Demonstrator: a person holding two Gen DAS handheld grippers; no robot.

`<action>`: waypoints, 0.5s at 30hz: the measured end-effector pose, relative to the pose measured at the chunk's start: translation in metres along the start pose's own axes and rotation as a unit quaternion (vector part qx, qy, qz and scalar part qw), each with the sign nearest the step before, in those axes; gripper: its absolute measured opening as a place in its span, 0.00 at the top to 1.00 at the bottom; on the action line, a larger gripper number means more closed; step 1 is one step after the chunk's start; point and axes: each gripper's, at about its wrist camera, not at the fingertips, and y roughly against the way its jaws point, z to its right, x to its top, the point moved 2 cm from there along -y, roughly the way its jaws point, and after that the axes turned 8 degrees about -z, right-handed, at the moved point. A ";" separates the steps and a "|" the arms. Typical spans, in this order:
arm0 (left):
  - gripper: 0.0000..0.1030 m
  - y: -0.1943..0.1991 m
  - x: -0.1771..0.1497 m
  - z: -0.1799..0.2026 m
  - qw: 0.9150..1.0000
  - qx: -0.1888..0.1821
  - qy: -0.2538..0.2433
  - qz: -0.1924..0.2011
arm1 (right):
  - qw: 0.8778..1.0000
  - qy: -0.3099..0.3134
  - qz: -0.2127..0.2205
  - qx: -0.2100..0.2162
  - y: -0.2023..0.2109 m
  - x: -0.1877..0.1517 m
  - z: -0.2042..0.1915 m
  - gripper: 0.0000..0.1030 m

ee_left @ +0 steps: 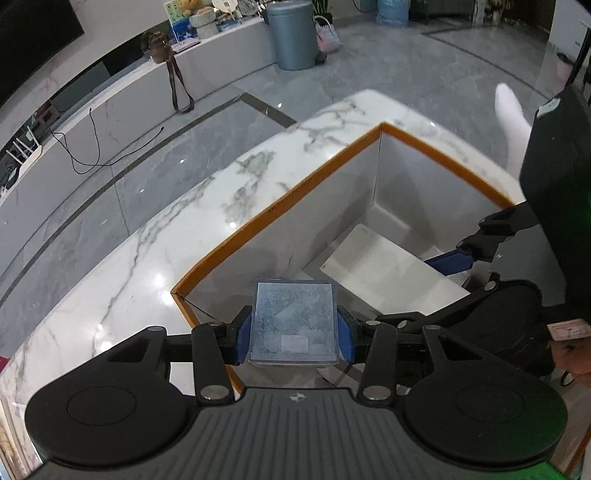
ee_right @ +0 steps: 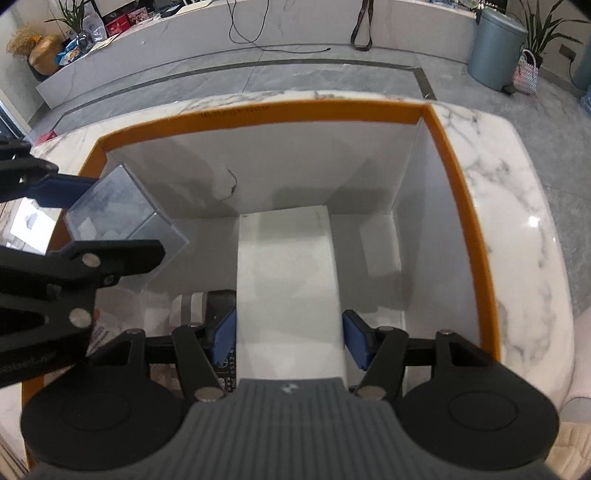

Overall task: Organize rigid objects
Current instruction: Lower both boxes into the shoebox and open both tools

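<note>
My left gripper (ee_left: 294,330) is shut on a clear plastic box (ee_left: 293,321) and holds it over the near-left corner of the orange-rimmed white storage box (ee_left: 280,206). The clear plastic box also shows in the right wrist view (ee_right: 122,218), above the storage box's left side. My right gripper (ee_right: 290,338) is shut on a white rectangular box (ee_right: 288,273) and holds it inside the storage box (ee_right: 332,112). That white box shows in the left wrist view (ee_left: 384,269), with the right gripper's blue finger (ee_left: 448,260) at its side.
The storage box stands on a white marble table (ee_left: 147,251). Some dark and white items (ee_right: 201,304) lie on the storage box floor, left of the white box. Beyond the table are grey floor, a low marble ledge and a grey bin (ee_left: 291,35).
</note>
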 end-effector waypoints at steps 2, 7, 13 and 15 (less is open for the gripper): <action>0.50 -0.006 0.002 0.002 1.000 0.007 -0.005 -0.008 | 1.000 0.005 -0.001 0.001 0.000 -0.003 -0.001 0.40; 0.50 -0.019 0.009 0.008 0.999 0.022 -0.017 -0.027 | 0.999 0.032 0.012 -0.010 0.004 -0.011 -0.006 0.35; 0.50 -0.035 0.016 0.012 0.996 0.055 -0.019 -0.068 | 0.998 0.053 0.024 -0.015 0.012 -0.017 -0.009 0.34; 0.50 -0.037 0.015 0.012 0.995 0.067 -0.018 -0.070 | 0.998 0.049 0.024 -0.013 0.012 -0.019 -0.007 0.36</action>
